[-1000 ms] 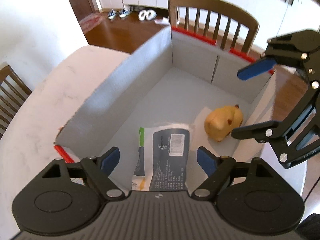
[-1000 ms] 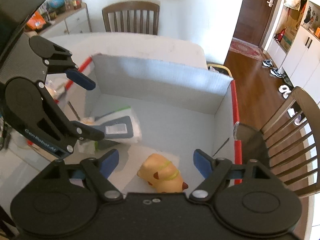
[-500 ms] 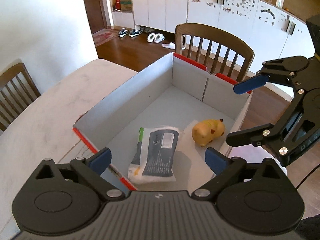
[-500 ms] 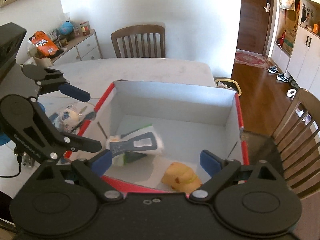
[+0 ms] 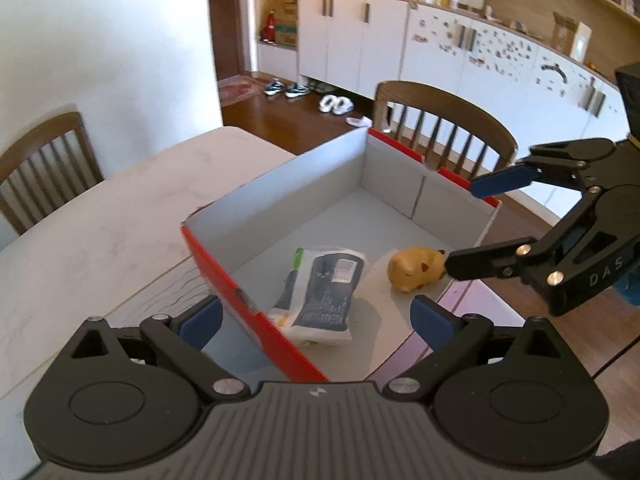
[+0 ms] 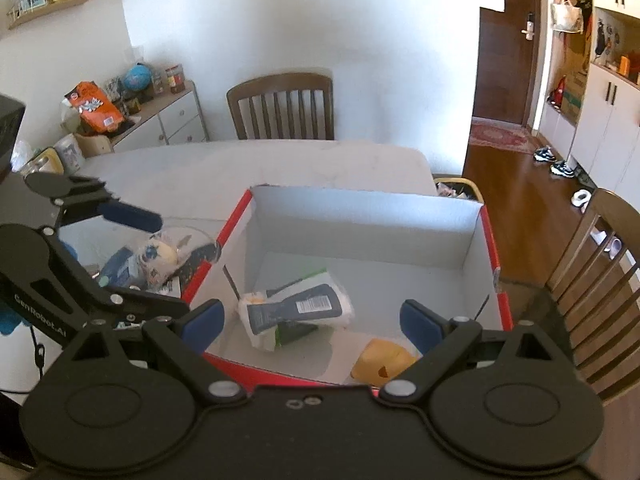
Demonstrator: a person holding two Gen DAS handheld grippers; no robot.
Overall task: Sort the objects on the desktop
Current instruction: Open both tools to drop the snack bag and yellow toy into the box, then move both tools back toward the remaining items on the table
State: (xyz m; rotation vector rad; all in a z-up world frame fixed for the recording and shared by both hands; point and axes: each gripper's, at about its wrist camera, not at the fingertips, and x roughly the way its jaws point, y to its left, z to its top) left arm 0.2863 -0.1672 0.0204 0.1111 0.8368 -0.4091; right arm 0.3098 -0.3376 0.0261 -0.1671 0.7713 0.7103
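A red-edged cardboard box (image 5: 280, 196) (image 6: 360, 216) stands on the white table. In it lie a white-and-grey wipes pack (image 5: 320, 296) (image 6: 296, 312) and a yellow toy animal (image 5: 416, 272) (image 6: 380, 364). My left gripper (image 5: 316, 316) is open and empty, raised above the box's near corner. My right gripper (image 6: 310, 320) is open and empty above the box's other near edge. Each gripper shows in the other's view: the right one (image 5: 464, 224) at the box's right side, the left one (image 6: 168, 260) at its left.
Left of the box a clear glass bowl (image 6: 188, 240) and a round white-and-blue toy (image 6: 156, 258) lie among small items. Wooden chairs (image 5: 440, 132) (image 6: 280, 104) (image 6: 592, 280) stand around the table (image 5: 100, 232). A sideboard (image 6: 160, 120) with clutter stands by the wall.
Both grippers have risen and pulled back out of the box, staying open. The wipes pack and the yellow toy stay lying in the box.
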